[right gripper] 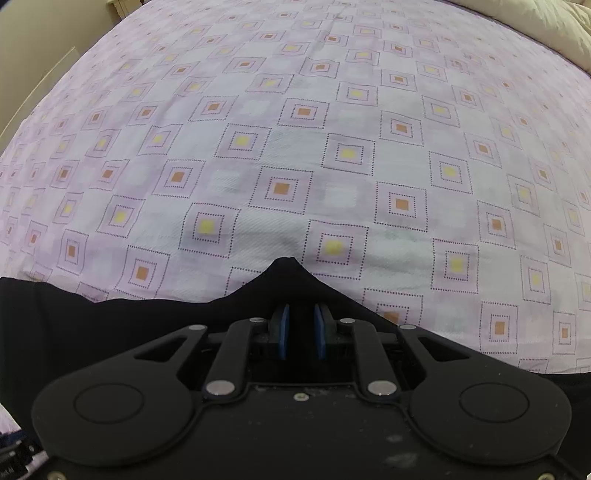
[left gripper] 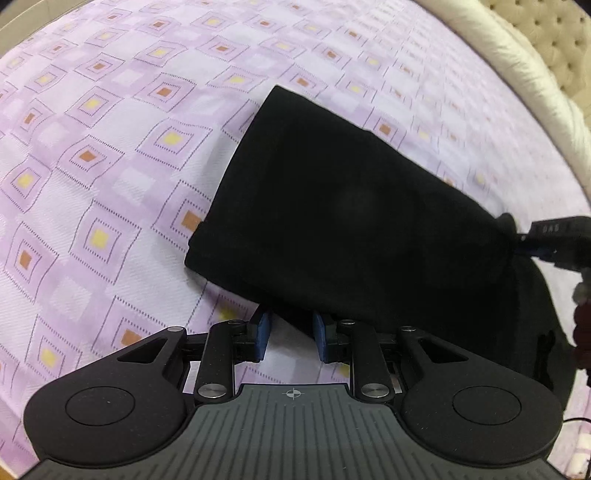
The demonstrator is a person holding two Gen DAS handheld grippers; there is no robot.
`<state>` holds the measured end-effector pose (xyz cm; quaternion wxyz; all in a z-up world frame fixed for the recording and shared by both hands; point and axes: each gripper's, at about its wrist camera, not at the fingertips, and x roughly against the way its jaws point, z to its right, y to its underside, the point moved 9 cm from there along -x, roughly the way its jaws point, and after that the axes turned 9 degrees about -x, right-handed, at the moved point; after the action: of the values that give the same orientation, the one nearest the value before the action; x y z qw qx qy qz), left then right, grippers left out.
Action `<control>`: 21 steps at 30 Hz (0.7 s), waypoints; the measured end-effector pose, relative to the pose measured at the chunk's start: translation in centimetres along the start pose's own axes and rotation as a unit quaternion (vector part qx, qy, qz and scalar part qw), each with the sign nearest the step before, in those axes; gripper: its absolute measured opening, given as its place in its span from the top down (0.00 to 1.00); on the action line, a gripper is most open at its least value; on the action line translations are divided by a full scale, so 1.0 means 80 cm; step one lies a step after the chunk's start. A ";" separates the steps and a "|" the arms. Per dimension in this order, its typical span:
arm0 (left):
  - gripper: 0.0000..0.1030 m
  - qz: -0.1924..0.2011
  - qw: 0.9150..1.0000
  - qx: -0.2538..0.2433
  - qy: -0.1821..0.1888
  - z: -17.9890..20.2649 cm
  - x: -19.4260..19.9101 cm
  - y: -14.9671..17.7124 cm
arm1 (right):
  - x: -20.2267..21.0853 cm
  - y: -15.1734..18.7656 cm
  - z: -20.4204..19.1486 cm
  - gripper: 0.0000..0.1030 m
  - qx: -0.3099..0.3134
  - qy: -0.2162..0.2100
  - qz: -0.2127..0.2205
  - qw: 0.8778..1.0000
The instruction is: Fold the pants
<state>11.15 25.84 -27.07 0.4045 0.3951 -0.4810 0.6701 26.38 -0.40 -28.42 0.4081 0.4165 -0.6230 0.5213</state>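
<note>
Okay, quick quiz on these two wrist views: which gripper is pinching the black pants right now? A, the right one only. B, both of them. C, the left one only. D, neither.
A: in its own view the right gripper has black pants bunched between its blue fingers, while the left gripper shows bedsheet through its open gap.

A home bedroom. A bed (right gripper: 295,147) fills both views, spread with a lilac sheet of printed squares. At its far edge lies a cream duvet (left gripper: 524,74), backed by what looks like a tufted headboard (left gripper: 554,33).
</note>
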 end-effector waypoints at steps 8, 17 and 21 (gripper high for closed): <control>0.76 0.043 0.999 -0.030 -0.001 -0.010 0.044 0.002 | -0.002 -0.002 0.001 0.83 -0.004 -0.005 -0.003 1.000; 0.24 0.074 0.991 -0.069 0.084 -0.027 0.056 -0.069 | -0.003 -0.002 -0.001 0.83 0.003 -0.001 -0.004 1.000; 0.24 0.092 0.992 -0.078 0.046 -0.041 0.056 -0.095 | -0.002 -0.003 -0.001 0.83 0.003 -0.003 -0.005 1.000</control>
<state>16.06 31.35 -21.19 0.3930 0.2850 -0.5467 0.6823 26.65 -0.33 -28.47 0.4078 0.4224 -0.6204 0.5200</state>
